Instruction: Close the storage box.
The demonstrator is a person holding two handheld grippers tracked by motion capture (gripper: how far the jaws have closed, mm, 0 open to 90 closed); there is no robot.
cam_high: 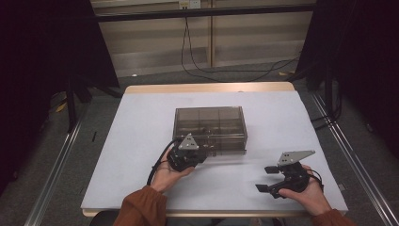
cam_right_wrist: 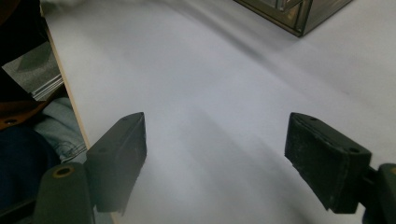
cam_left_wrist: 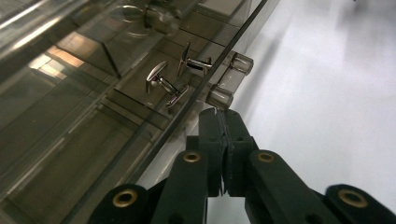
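Observation:
A smoky see-through box (cam_high: 210,123) with several compartments stands in the middle of the white table cover. My left gripper (cam_high: 208,152) is at the box's front left edge with its jaws pressed together and nothing visible between them. In the left gripper view its tips (cam_left_wrist: 219,119) sit just under two clear knobs (cam_left_wrist: 219,96) on the box's front wall (cam_left_wrist: 93,121). Behind that wall lie two shiny metal cufflink-like pieces (cam_left_wrist: 161,80). My right gripper (cam_high: 266,179) rests to the front right, open and holding nothing, with its fingers (cam_right_wrist: 119,154) wide apart over bare cover.
The white cover (cam_high: 141,141) leaves a wooden strip showing at the far edge (cam_high: 207,87). A corner of the box (cam_right_wrist: 299,16) lies ahead of the right gripper. The near table edge (cam_right_wrist: 70,102) runs close to its left finger. Black cables hang on the far wall.

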